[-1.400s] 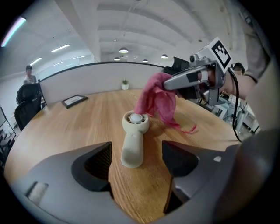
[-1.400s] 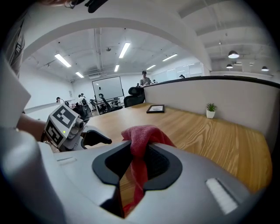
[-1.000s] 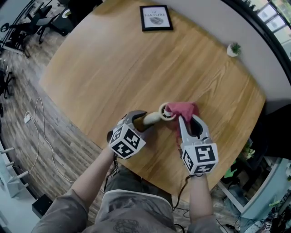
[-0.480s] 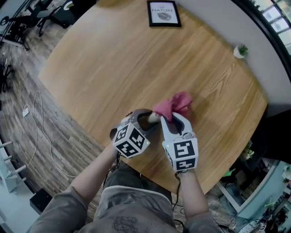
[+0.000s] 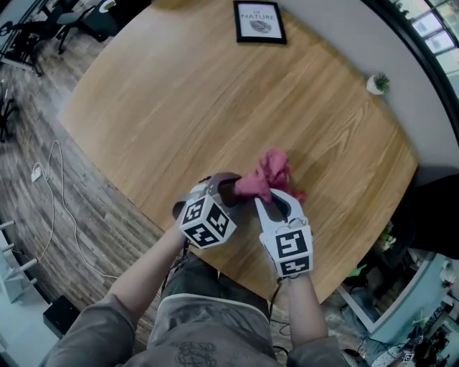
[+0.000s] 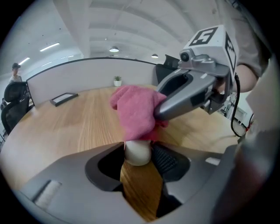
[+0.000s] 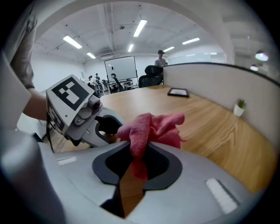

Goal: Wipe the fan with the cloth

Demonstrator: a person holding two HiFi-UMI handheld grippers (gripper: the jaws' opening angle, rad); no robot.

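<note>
The fan (image 6: 138,154) is held just above the tabletop (image 5: 165,107), in the lower centre of the head view. Its cream handle is clamped between the partly closed jaws of the left gripper (image 5: 226,191). The fan's head is covered by the cloth (image 5: 267,174), so its shape cannot be made out; probably it is a small hand-held model.

The cloth is pinched by a bunched fold in the right gripper (image 5: 264,199), whose jaws are closed down on it. The loose remainder is draped over the fan's top.

The fan is judged to be light and rigid. The handle is smooth and rounded, so it may be expected to twist or slide in the jaws if it is pushed hard from the side. The handle is the proper place for it to be held, since a grille or blades would likely be fragile.

The cloth is soft, limp and light and will mould itself to whatever is rubbed. A thick gathered fold is best gripped, so that it is not pulled out.

On the framed picture (image 5: 259,21) at the top of the head view the word "NATURE" can be read. The smaller line above it is too small to be read. On the gripper cubes only black-and-white square markers are shown, no lettering.
</note>
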